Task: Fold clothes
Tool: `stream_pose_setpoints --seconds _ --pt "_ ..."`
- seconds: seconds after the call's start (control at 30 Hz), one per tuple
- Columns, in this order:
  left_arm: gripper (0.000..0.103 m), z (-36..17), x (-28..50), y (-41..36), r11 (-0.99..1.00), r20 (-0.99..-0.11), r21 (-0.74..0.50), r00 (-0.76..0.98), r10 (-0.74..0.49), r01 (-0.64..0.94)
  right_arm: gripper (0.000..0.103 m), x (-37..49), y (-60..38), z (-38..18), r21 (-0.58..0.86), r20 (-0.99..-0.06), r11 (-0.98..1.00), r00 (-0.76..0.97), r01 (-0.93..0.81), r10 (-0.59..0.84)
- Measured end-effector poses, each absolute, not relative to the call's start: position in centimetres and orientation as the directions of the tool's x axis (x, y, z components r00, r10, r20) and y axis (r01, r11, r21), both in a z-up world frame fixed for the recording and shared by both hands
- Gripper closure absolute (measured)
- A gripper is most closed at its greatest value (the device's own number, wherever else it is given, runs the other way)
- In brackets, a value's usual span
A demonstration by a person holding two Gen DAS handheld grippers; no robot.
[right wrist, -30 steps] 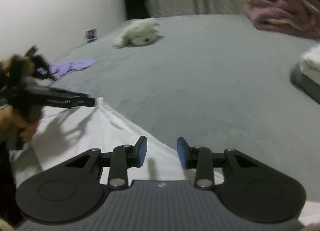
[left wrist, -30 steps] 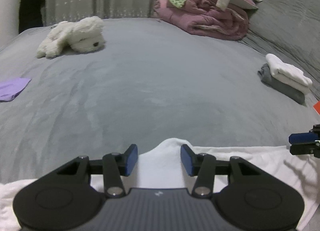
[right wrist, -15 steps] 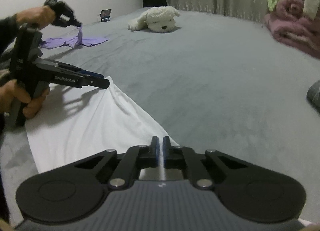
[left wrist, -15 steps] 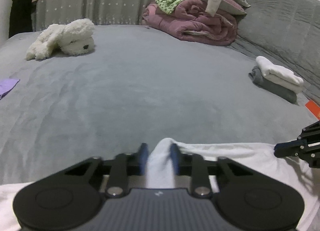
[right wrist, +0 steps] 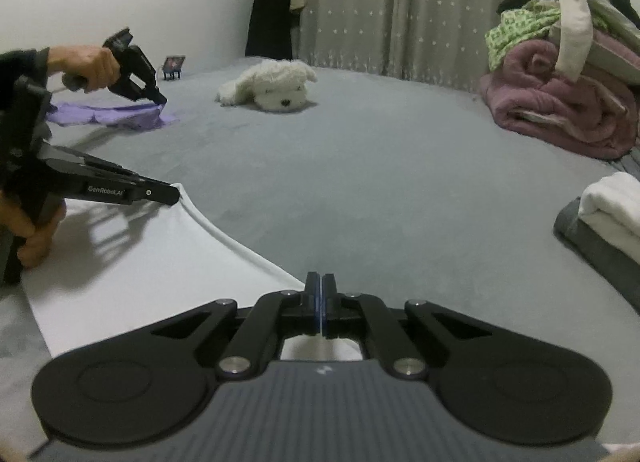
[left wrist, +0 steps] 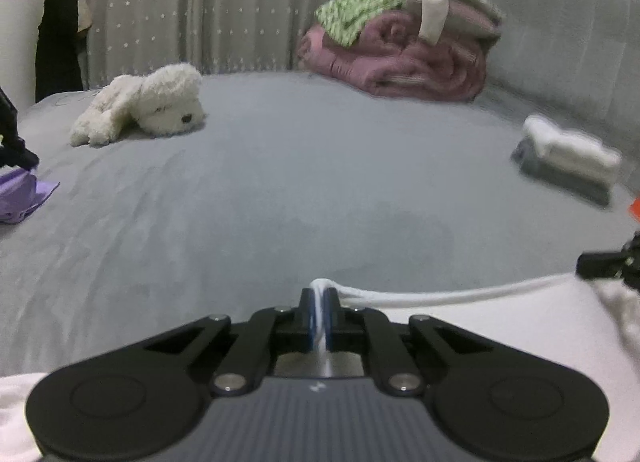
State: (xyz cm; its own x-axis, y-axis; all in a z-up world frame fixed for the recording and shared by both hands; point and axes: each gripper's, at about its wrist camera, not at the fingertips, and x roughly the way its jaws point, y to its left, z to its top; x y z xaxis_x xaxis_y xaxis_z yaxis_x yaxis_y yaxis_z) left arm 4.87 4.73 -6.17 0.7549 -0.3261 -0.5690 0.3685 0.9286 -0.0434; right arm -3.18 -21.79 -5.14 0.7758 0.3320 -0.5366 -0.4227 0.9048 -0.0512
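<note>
1. Fingers of the left gripper (left wrist: 319,312) are pressed together on a bunched edge of the white garment (left wrist: 480,326); the pinched cloth shows as a thin white strip between the blue pads.
2. Seen from the right wrist view, the left gripper (right wrist: 170,195) points level across the bed, held low by a hand (right wrist: 34,230) beside the cloth, its tip at a raised corner of the white garment (right wrist: 152,262).
3. Fingers of the right gripper (right wrist: 321,300) are closed with no gap showing, clamped on the near edge of the same garment, whose hem runs taut between the two grippers.
4. The garment lies spread on the grey bed (right wrist: 380,190), at its near side.
5. A second hand (right wrist: 90,66) holds another gripper over a purple garment (right wrist: 116,116) at the far left.
6. Farther back lie a white plush dog (right wrist: 272,88), a folded white-and-grey stack (right wrist: 604,222) and a pile of pink bedding (right wrist: 560,106).
</note>
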Motion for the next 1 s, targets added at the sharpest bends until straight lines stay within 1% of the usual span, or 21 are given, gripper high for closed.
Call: stream_pose_setpoints --seconds 0.07,0.13,0.23,0.27,0.3,0.37,0.43,0.53,0.63,0.73,0.93,1.0 --pt "0.097 -6.5 4.9 4.4 0.93 -0.572 -0.013 0.761 -0.308 0.366 0.103 -2.6 -21.4 -6.0 -0.08 -0.558 0.907 0.773 -0.414 0.303" --pt "0.095 -6.5 4.8 4.2 0.932 -0.57 0.007 0.767 -0.294 0.362 0.103 -1.9 -21.4 -7.3 -0.077 -0.584 0.912 0.76 -0.402 0.285" --pt "0.092 -6.4 4.5 4.0 0.934 -0.568 0.028 0.774 -0.28 0.357 0.103 -2.1 -21.2 -7.4 -0.088 -0.57 0.919 0.776 -0.384 0.27" --pt "0.084 -6.3 4.4 3.9 0.936 -0.565 0.041 0.781 -0.267 0.349 0.101 -2.2 -21.2 -7.2 -0.08 -0.566 0.923 0.779 -0.376 0.268" --pt "0.071 -6.0 4.1 3.8 0.937 -0.561 0.043 0.784 -0.265 0.347 0.093 -2.4 -21.6 -6.9 -0.066 -0.563 0.928 0.782 -0.366 0.268" --pt "0.055 -5.4 3.5 3.6 0.938 -0.552 0.044 0.791 -0.264 0.344 0.087 -2.9 -22.3 -6.4 -0.037 -0.557 0.937 0.786 -0.347 0.269" --pt "0.055 -4.8 2.9 3.4 0.939 -0.543 0.045 0.797 -0.263 0.34 0.083 -3.4 -23.7 -6.0 -0.022 -0.552 0.948 0.794 -0.318 0.253" --pt "0.054 -3.9 2.0 2.7 0.935 -0.536 0.039 0.798 -0.277 0.351 0.069 -4.4 -26.6 -5.6 -0.018 -0.547 0.966 0.811 -0.258 0.207" --pt "0.05 -3.4 1.1 1.2 0.915 -0.543 0.019 0.773 -0.328 0.402 0.068 -5.3 -29.5 -5.1 -0.013 -0.543 0.98 0.825 -0.198 0.159" --pt "0.05 -3.4 0.1 -1.1 0.885 -0.549 0.03 0.748 -0.373 0.464 0.061 -6.3 -32.5 -4.7 -0.009 -0.538 0.991 0.835 -0.137 0.11" --pt "0.05 -3.9 -1.8 -5.7 0.822 -0.547 0.065 0.709 -0.445 0.565 0.06 -8.2 -38.5 -5.5 -0.027 -0.566 0.999 0.824 0.02 -0.032" --pt "0.05 -4.2 -2.0 -6.7 0.814 -0.542 0.066 0.705 -0.456 0.577 0.056 -8.8 -40.2 -5.8 -0.02 -0.57 0.998 0.819 0.066 -0.065"
